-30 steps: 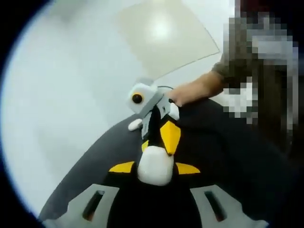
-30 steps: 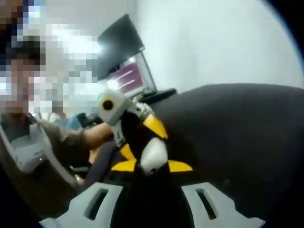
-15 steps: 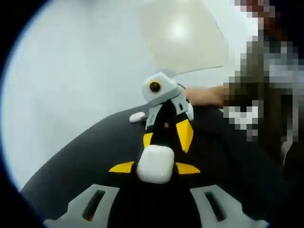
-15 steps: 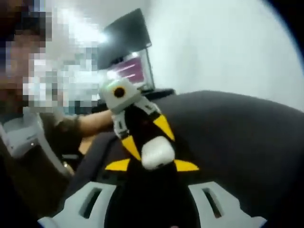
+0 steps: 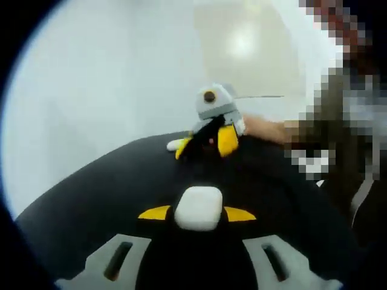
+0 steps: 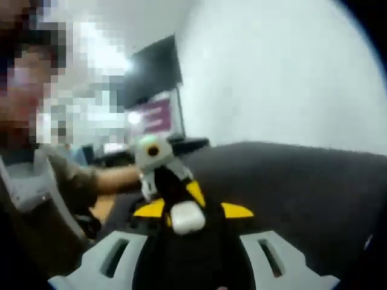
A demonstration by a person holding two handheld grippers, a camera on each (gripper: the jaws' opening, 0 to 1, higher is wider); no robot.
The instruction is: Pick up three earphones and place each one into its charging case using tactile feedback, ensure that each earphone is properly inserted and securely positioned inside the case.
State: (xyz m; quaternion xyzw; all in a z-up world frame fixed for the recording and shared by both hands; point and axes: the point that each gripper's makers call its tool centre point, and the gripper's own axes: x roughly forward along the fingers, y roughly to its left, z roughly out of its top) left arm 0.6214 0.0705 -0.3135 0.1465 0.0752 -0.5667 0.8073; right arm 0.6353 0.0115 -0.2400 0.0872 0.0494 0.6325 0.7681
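Black mat point(image 5: 97, 199), case point(image 5: 198, 208) lying crosswise.

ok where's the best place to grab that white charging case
By its two opposite side faces, coming in level from the near end, as the left gripper has it now. The charging case is a rounded block sitting flat between the yellow tips, so the sides probably give the squarest contact and the top stays free for loading.

Grey hand-held gripper point(image 5: 198, 212), yellow tips; sleeve point(image 6: 72, 177) seemingly olive.
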